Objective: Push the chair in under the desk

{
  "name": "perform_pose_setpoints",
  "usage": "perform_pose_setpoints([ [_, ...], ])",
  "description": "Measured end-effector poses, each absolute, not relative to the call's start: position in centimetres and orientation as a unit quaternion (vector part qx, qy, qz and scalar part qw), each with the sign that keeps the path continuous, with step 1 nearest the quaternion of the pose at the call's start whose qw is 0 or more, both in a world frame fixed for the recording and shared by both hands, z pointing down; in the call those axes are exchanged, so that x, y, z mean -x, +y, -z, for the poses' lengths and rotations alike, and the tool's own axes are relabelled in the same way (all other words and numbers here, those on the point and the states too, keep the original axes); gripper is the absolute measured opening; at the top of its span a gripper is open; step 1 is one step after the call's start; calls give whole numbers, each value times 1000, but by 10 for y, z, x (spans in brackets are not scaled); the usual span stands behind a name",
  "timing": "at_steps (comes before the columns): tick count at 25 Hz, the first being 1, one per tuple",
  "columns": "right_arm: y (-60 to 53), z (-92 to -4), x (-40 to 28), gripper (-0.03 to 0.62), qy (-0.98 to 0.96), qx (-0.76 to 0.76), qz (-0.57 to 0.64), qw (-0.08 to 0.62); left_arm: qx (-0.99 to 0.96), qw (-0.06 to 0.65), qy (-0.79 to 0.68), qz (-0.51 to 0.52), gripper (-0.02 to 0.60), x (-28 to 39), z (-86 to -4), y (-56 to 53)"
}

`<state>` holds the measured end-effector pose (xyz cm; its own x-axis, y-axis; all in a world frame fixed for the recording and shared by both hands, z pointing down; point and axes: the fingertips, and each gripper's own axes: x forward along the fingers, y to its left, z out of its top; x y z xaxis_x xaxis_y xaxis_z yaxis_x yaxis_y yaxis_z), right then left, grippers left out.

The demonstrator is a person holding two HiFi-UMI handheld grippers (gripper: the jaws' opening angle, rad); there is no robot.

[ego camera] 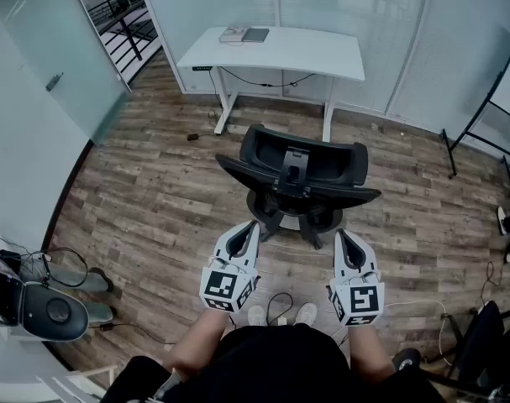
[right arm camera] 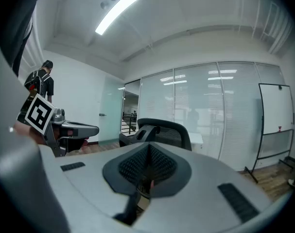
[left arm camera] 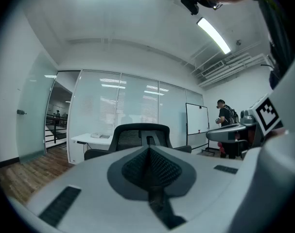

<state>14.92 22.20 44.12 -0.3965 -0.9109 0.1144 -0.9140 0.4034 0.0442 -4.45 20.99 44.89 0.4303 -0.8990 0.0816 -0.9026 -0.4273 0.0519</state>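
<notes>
Left gripper [ego camera: 253, 227]: pale grey tapered shell with black edging. Its rear cube [ego camera: 229, 285] carries black-and-white square markers.
Right gripper [ego camera: 344, 236]: same build and colours, with its own marker cube [ego camera: 357, 302].
Pads [left arm camera: 135, 168]: dark and mesh-textured, set in a darker grey teardrop surround. Black ribbed inserts [left arm camera: 60, 205] sit on the shell flanks.
Person: black garment [ego camera: 271, 363], forearms unsleeved, white shoes [ego camera: 256, 315].

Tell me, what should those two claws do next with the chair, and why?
Probably bring both forward onto the back of the chair. The left gripper and right gripper are shut, empty and short of it. Its back faces the person, and it stands well clear of the white desk beyond.
</notes>
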Motion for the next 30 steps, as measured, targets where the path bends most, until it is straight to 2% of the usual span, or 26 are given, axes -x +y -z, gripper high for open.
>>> perform_pose_setpoints([
  [12,221,-443,-128,5,-832,-548,-16,81,-848,43,-528,-35,14,63,-457,209],
  [20,228,-464,-98,9,-832,-541,-32,117,-868,-9,-492,-74,14,78,-459,214],
  [30,232,-474,-93,20,-815,-563,-40,129,-889,-12,-449,-85,14,79,-467,211],
])
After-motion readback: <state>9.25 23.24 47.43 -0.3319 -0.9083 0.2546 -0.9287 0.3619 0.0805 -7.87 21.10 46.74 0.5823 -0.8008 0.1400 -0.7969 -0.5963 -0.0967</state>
